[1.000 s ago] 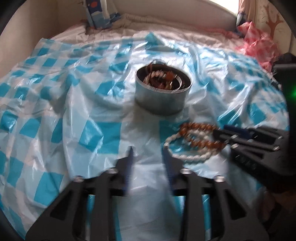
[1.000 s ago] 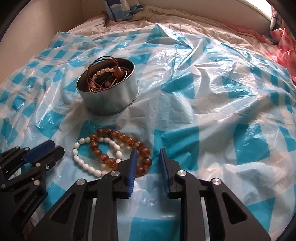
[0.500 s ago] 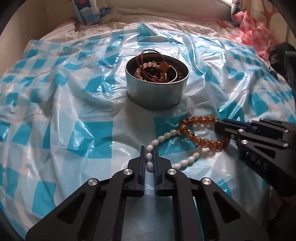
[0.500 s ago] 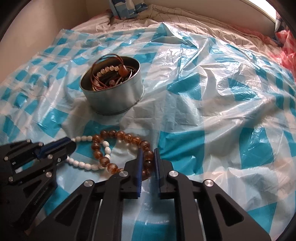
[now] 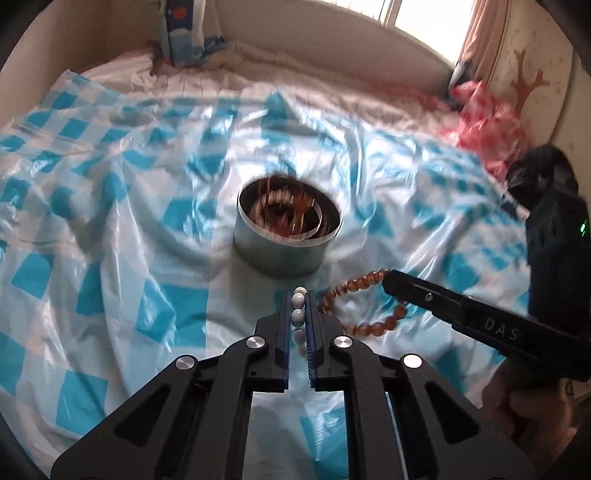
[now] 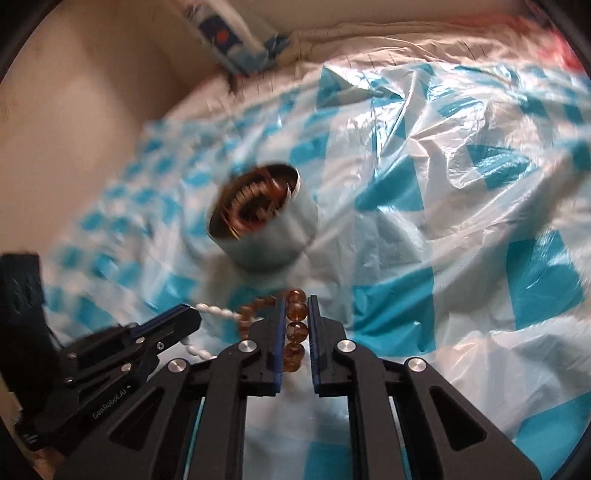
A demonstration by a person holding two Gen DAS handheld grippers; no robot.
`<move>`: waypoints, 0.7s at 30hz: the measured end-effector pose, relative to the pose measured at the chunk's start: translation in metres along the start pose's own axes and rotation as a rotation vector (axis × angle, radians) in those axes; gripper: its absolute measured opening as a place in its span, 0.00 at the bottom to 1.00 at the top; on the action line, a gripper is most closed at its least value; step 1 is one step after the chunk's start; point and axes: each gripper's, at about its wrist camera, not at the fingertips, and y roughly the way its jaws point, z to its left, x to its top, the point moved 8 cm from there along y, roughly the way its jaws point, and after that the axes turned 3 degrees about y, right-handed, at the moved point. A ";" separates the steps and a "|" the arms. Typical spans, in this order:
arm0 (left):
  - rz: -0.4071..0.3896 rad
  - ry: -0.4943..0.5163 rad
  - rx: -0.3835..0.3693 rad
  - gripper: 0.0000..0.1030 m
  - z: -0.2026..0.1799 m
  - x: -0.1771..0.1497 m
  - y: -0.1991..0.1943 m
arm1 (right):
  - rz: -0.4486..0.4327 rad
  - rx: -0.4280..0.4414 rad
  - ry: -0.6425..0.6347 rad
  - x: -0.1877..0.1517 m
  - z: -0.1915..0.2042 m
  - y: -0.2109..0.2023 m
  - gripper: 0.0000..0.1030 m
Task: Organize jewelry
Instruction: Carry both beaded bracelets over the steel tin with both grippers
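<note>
A round metal tin (image 5: 286, 240) holding several bracelets stands on the blue-and-white checked plastic sheet (image 5: 110, 258); it also shows in the right wrist view (image 6: 266, 229). My left gripper (image 5: 298, 301) is shut on a white bead bracelet (image 5: 297, 315), lifted off the sheet just in front of the tin. My right gripper (image 6: 296, 306) is shut on an amber bead bracelet (image 6: 295, 332), also lifted. In the left wrist view the right gripper (image 5: 391, 280) holds the amber bracelet (image 5: 351, 291) close beside the left one. In the right wrist view the left gripper (image 6: 192, 317) holds the white bracelet (image 6: 218, 312).
The sheet covers a bed with a beige wall (image 6: 74, 110) on the left. A blue-and-white carton (image 5: 184, 33) stands at the far edge. Pink crumpled fabric (image 5: 491, 125) lies at the far right by the window.
Both grippers closed on their bracelets, then lifted them off the sheet. Both views now sit higher and tilted, with motion blur.
</note>
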 end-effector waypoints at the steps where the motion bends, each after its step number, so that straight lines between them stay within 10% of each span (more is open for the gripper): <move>1: -0.011 -0.004 -0.008 0.06 -0.001 0.004 -0.003 | -0.017 0.031 0.014 0.003 0.002 -0.004 0.12; 9: -0.083 -0.021 -0.050 0.06 -0.005 0.031 -0.023 | -0.124 0.267 0.094 0.027 0.023 -0.030 0.12; 21: -0.128 -0.039 -0.071 0.06 -0.006 0.055 -0.027 | -0.170 0.393 0.168 0.046 0.028 -0.047 0.12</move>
